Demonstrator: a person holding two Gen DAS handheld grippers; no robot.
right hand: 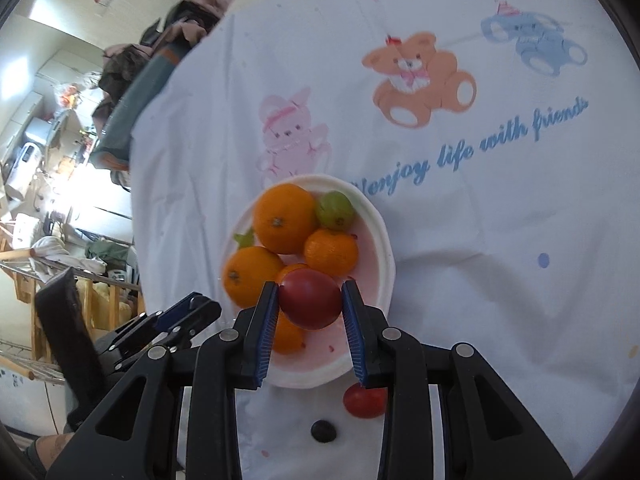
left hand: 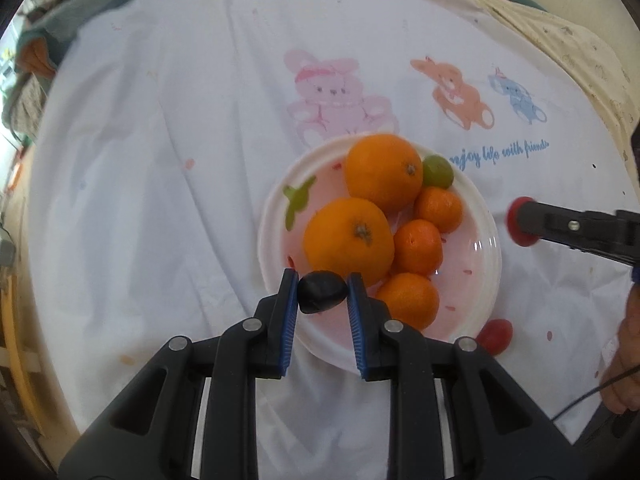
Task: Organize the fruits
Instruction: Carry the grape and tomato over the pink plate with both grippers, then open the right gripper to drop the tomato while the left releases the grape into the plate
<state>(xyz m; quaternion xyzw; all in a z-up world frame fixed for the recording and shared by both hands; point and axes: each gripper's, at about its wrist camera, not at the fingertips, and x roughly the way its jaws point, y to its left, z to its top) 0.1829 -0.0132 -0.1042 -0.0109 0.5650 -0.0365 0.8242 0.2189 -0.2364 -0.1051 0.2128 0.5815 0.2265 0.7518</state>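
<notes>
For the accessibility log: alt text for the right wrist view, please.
The right gripper clamps a round red fruit above a white plate of oranges and one green fruit, on a cartoon-printed white cloth.

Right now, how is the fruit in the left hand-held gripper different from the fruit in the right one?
The dark fruit in the left hand-held gripper is nearly black; the red fruit in the right hand-held gripper is red. The dark fruit looks small and a bit lumpy, while the red fruit looks bigger and smoothly round. Both are pinched between blue pads above the plate of oranges.
</notes>
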